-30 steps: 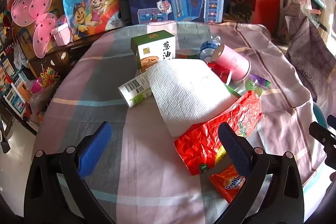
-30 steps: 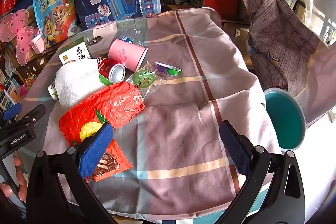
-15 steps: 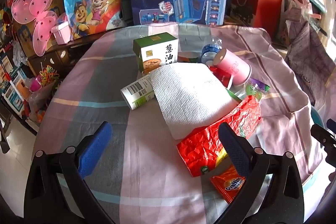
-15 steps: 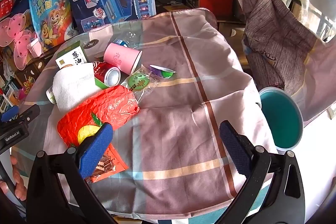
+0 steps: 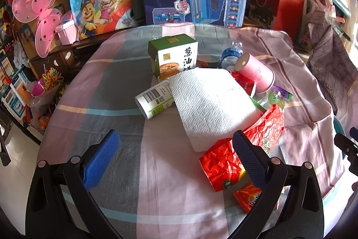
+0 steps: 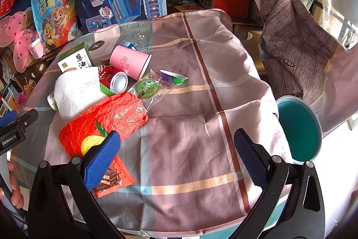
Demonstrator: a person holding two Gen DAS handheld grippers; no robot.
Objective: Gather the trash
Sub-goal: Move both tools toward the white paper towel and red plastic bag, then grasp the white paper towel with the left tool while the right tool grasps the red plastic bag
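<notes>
Both grippers hang over the cloth-covered table (image 6: 192,118), tilted down toward it, each with its blue pads spread wide and nothing between them.

The left gripper (image 5: 175,158) is released. Ahead of its left pad lies a barcoded tube (image 5: 154,101) on its side. Straight ahead, beyond the gap, a white paper towel (image 5: 210,102) drapes over the heap, its left edge covering part of the tube. Behind the towel stands a green and white box (image 5: 173,55). Further right, a pink paper cup (image 5: 255,75) lies tipped over, with a red can (image 5: 245,82) tucked beside it. The crumpled red wrapper (image 5: 226,162) lies just under and ahead of the right pad, and a small orange snack packet (image 5: 248,196) sits close beneath that same finger.

The right gripper (image 6: 176,158) is likewise open. Its left pad sits over the near edge of the red wrapper (image 6: 107,118), with the orange packet (image 6: 114,178) showing just below it. Between the fingers is only bare cloth. Ahead and to the left lie the towel (image 6: 76,91), the can (image 6: 116,82), the pink cup (image 6: 132,62), then a round green sealed sweet (image 6: 147,87) and a purple-rimmed jelly cup (image 6: 173,78). Off the table's edge, outside the right pad, stands a teal bin (image 6: 297,127); I can't make out anything inside it. At the far left edge, a hand (image 6: 14,187) grips the other gripper's handle.
</notes>
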